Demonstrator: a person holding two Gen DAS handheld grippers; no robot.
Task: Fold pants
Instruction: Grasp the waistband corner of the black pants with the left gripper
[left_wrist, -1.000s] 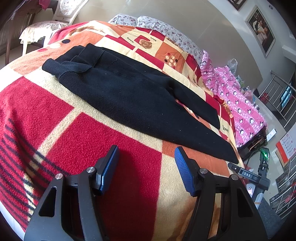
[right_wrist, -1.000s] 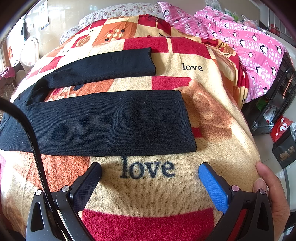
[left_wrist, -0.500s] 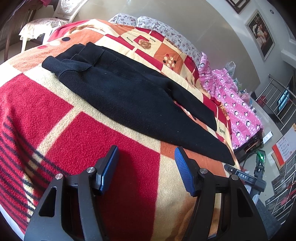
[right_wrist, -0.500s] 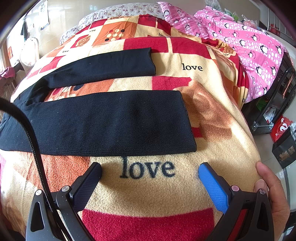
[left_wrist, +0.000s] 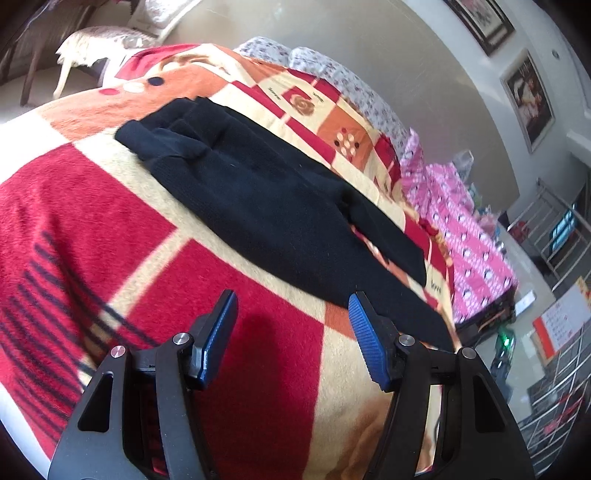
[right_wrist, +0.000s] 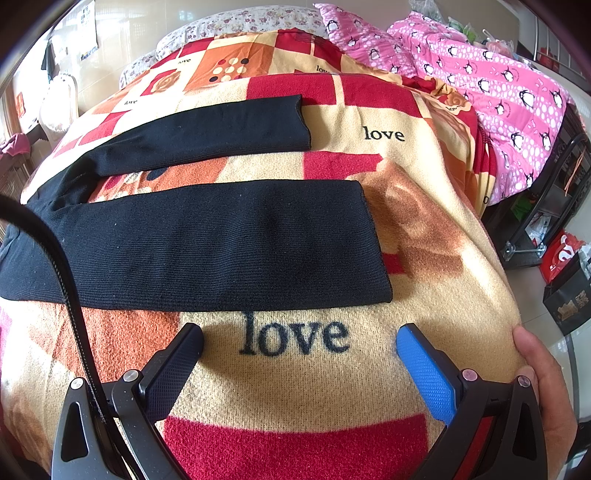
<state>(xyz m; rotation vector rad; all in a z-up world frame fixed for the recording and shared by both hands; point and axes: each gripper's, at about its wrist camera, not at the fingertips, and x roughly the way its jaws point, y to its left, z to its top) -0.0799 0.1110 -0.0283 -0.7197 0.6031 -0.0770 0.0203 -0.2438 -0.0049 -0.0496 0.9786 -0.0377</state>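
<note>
Black knit pants (left_wrist: 266, 199) lie spread flat on a red, orange and cream blanket (left_wrist: 92, 206), waistband bunched at the far left, legs running right. In the right wrist view both legs (right_wrist: 207, 247) lie apart, cuffs pointing right. My left gripper (left_wrist: 291, 317) is open, hovering over a red square just short of the near leg's edge, nothing between its blue pads. My right gripper (right_wrist: 299, 347) is open too, low over the word "love" just below the near leg's cuff, touching no cloth.
A pink penguin-print quilt (right_wrist: 509, 92) lies at the bed's right side. Floral pillows (left_wrist: 332, 77) sit at the headboard. A person's hand (right_wrist: 543, 391) holds the right gripper at the blanket's right edge. Bags and a rack (right_wrist: 561, 280) stand on the floor beyond.
The left gripper has shifted and rolled a little, so the pants now sit further right and lower in its view. The right gripper's view is unchanged.
</note>
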